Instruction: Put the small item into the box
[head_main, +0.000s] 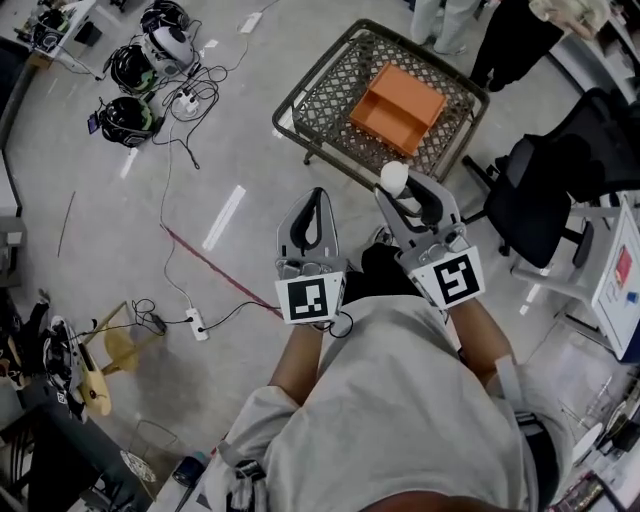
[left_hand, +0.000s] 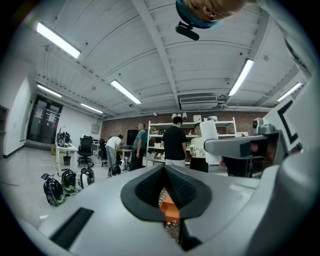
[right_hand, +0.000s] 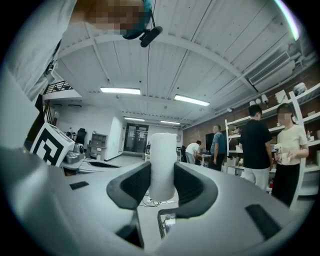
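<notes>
An orange box (head_main: 397, 108) lies open inside a wire basket (head_main: 322, 97) on the floor ahead of me. My right gripper (head_main: 401, 186) is shut on a small white cylinder (head_main: 394, 177), held upright between its pads a little short of the basket's near rim. In the right gripper view the white cylinder (right_hand: 162, 165) stands between the dark pads of the right gripper (right_hand: 163, 176). My left gripper (head_main: 318, 195) hangs beside it, shut and holding nothing. Through the left gripper (left_hand: 165, 172) a slice of the orange box (left_hand: 169, 204) shows, and the white cylinder (left_hand: 209, 131) appears at the right.
Helmets (head_main: 130, 118) and cables lie on the floor at far left, with a power strip (head_main: 196, 323) nearer. A black office chair (head_main: 545, 190) stands to the right of the basket. People stand beyond the basket (head_main: 440, 22) and by the shelves (right_hand: 256, 145).
</notes>
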